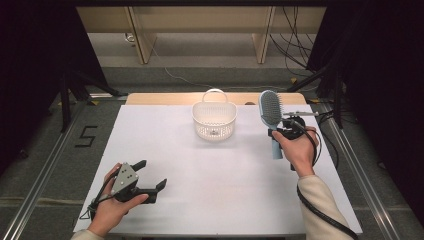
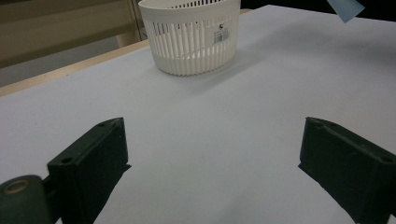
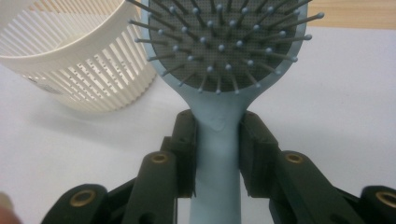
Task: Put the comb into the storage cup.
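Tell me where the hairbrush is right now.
The light blue hairbrush is clamped by its handle in the right gripper, raised on the right of the high view, just right of the white basket.

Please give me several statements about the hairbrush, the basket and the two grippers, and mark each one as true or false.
1. The right gripper holds the blue hairbrush by its handle. True.
2. The hairbrush lies inside the white basket. False: it is outside, to the basket's right in the high view.
3. The left gripper has its fingers apart with nothing between them. True.
4. The basket is tipped on its side. False: it stands upright.
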`<state>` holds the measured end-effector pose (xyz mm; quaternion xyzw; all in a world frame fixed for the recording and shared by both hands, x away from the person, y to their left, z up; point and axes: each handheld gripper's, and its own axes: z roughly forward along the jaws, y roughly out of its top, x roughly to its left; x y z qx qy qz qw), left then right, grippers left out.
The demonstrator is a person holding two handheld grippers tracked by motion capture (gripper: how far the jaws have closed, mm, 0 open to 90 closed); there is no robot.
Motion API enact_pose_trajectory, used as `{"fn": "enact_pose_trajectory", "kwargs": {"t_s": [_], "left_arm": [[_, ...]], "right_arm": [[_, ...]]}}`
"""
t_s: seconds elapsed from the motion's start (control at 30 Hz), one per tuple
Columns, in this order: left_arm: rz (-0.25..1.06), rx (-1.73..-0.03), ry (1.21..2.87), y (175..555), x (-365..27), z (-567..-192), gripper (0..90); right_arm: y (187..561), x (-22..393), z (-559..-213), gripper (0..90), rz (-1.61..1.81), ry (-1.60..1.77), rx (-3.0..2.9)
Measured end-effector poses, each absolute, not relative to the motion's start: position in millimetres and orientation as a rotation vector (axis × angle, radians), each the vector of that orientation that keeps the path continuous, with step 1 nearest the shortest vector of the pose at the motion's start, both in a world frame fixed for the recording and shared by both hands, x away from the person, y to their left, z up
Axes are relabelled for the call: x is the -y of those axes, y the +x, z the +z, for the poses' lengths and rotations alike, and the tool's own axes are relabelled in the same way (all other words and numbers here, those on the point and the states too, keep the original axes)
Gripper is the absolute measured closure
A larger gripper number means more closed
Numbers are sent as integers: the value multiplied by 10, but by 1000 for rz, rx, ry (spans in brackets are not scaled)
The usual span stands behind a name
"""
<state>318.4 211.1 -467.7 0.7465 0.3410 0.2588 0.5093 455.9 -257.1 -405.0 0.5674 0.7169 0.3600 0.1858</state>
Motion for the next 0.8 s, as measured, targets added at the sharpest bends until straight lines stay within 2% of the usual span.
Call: {"fn": "enact_pose_trajectory", "kwargs": {"t_s": [0.8], "left_arm": [[636,-803,1813,3313,-2047,-4712,92]], "right_arm": [[4512,2516,-3905,704,1162,1470,-1930]]}}
